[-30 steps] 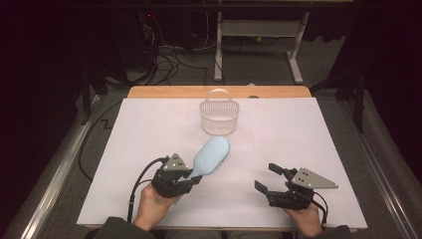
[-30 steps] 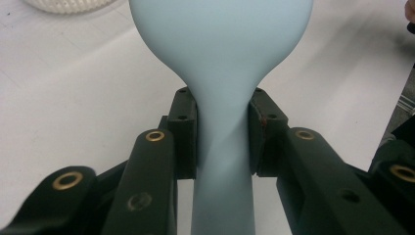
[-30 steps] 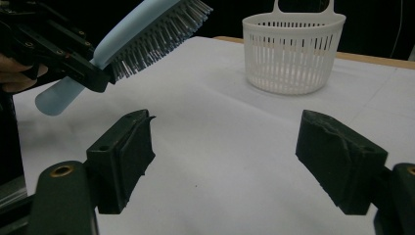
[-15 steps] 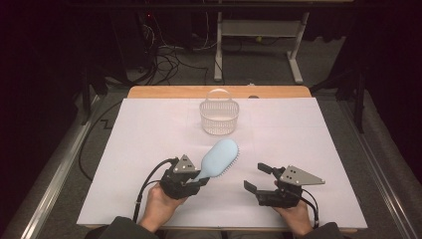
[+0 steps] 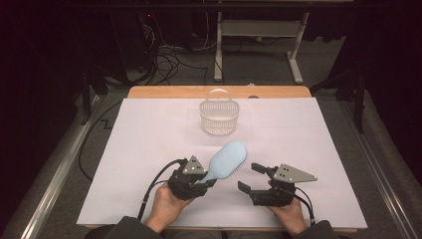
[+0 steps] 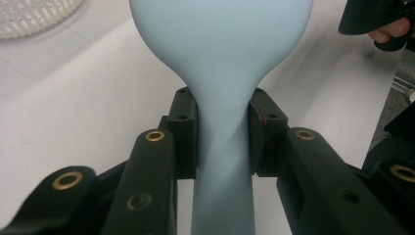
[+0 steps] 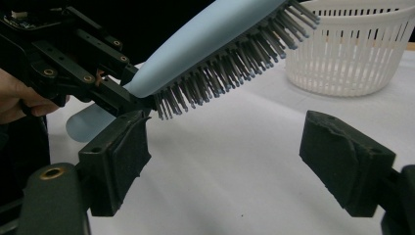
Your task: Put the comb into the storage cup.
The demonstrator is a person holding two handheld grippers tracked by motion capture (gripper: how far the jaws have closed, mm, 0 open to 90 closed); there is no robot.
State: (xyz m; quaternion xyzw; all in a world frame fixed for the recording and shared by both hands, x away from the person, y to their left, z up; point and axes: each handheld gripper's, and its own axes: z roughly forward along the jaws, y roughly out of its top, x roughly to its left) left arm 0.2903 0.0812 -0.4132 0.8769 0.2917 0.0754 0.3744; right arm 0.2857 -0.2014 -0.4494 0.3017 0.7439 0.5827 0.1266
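The left gripper (image 5: 199, 182) is clenched on the narrow handle of a pale blue hairbrush (image 5: 227, 161), its two black jaws pressing the neck from both sides, as the left gripper view shows plainly with the hairbrush (image 6: 222, 73) widening into its oval head just past the pads. The hairbrush is lifted off the white desk (image 5: 149, 134) and tilts upward, its head reaching toward the white plastic basket (image 5: 219, 117), which stands beyond it at the far middle of the desk; brush and basket are near but apart. In the right gripper view the bristles (image 7: 230, 73) face down and toward the camera, dark with pale tips, and the basket (image 7: 350, 54) sits behind the brush head. The right gripper (image 5: 251, 178) is released, its jaws spread wide and holding nothing, hovering just beside the hairbrush on the side away from the left gripper, with the jaws aimed toward the brush's handle end. No brand or writing can be read on the brush, the basket or the grippers. Around the basket the desk lies bare on both sides out to its edges, and a strip of wooden edge (image 5: 164, 92) shows behind the basket at the far rim.
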